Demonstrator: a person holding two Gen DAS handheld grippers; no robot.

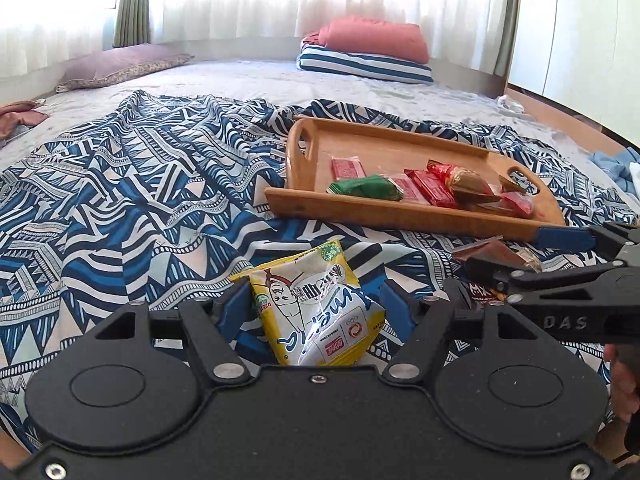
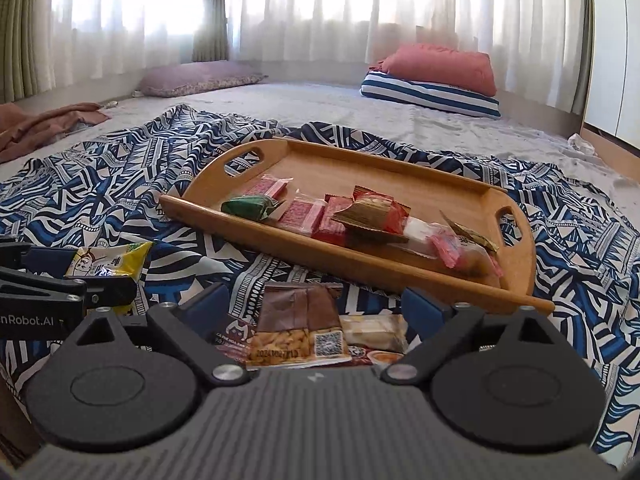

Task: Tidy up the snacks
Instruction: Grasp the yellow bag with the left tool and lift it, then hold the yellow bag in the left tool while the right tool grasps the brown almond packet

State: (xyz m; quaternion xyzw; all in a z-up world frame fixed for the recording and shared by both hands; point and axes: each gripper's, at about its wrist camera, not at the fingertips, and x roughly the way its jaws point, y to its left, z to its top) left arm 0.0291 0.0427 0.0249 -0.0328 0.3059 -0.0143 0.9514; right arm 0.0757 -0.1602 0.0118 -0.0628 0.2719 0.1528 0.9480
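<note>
- The yellow foil snack pouch (image 1: 316, 308) is being straddled by the left gripper (image 1: 312, 308), jaws spread, seemingly for pinching.
- The brown nut packet (image 2: 300, 324) is being framed by the right gripper (image 2: 316, 312), jaws spread, near the wooden handled tray (image 2: 400, 276)'s front edge.

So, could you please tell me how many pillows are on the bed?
3: a mauve pillow far left, and a striped pillow far right with a pink pillow stacked on it. Others may lie out of view.

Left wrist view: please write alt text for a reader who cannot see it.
A yellow snack packet sits between the left gripper's open blue fingers on a blue patterned cloth. Beyond lies a wooden tray holding wrapped snacks.
</note>
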